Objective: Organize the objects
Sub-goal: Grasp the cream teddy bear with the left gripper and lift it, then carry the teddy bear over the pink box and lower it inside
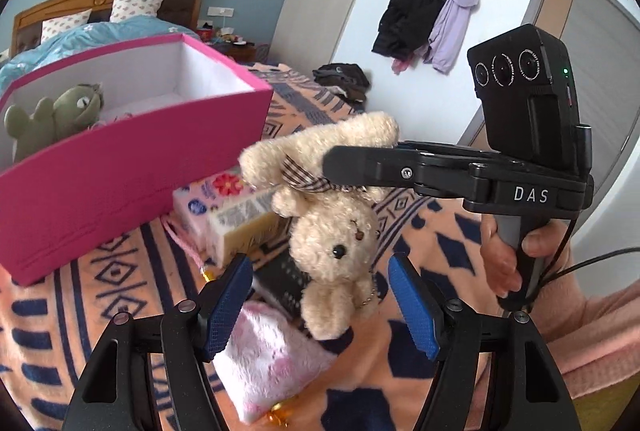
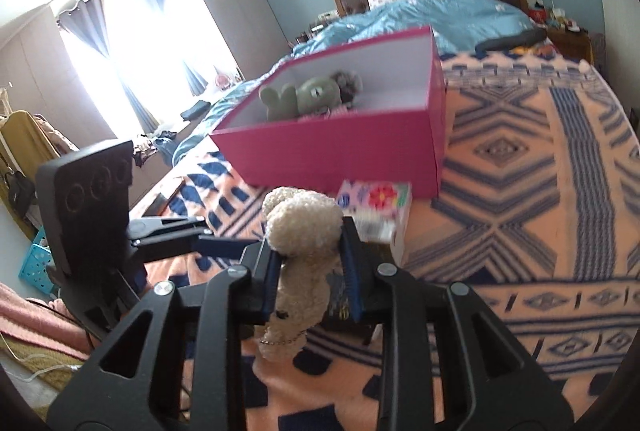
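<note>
Two claws are in view above a bed covered by a peach blanket (image 2: 520,191) with a dark blue geometric pattern. The right claw (image 2: 310,267) is pinching a beige teddy bear (image 2: 302,227) between its blue pads; the bear hangs head down, clear of the blanket, with its legs above the pads and a small chain dangling near its head. In the left wrist view the same teddy bear (image 1: 332,215) hangs from the right claw (image 1: 344,159), which enters from the right, gripped by a hand (image 1: 508,255) in a pink sleeve. A checked ribbon is visible at the bear's neck.

The left claw (image 1: 320,307) stands spread, with nothing touching its blue pads; the bear's head hangs in the gap between its fingers, apart from both.

A pink box (image 2: 360,147) with a white interior sits on the blanket beyond the bear. A green plush toy (image 2: 300,95) lies inside it, towards the left end in the right wrist view. A small flowered carton (image 2: 376,207) lies on the blanket just in front of the box. A pink and white fluffy pouch (image 1: 272,355) lies on the blanket below the left claw, with a dark flat item beside it that cannot be identified.
</note>
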### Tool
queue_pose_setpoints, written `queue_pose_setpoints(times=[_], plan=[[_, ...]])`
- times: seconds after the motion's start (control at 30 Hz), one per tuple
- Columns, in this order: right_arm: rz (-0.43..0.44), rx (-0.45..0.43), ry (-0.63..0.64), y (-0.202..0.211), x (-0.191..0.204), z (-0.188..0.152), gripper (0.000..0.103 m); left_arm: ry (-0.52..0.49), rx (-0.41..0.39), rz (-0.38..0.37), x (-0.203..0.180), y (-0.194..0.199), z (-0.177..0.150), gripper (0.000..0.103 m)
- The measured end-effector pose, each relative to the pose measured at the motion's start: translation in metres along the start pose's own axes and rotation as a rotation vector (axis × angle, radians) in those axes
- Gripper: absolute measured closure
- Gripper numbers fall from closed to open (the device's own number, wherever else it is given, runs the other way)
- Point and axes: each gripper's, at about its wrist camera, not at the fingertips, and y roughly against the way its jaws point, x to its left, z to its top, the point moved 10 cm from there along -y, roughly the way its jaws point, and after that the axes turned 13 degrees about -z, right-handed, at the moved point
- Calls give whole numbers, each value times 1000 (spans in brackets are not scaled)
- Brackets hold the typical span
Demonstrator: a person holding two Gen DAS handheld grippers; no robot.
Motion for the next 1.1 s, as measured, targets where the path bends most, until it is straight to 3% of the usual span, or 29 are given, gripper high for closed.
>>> queue_pose_setpoints(times=[0.27,0.43,0.8,1.1], plan=[[6,-75,58,-1,7,45,73,-6,-36,3,4,8,35,50],[6,-108,92,-6,7,74,73,-26,-60,57,12,11,61,58],[72,-132,93,-24,-6,129,73,-11,-104,123,47,13,119,59],[57,-125,101,-53,-18,158,73,0,-100,193,78,7,146,59]])
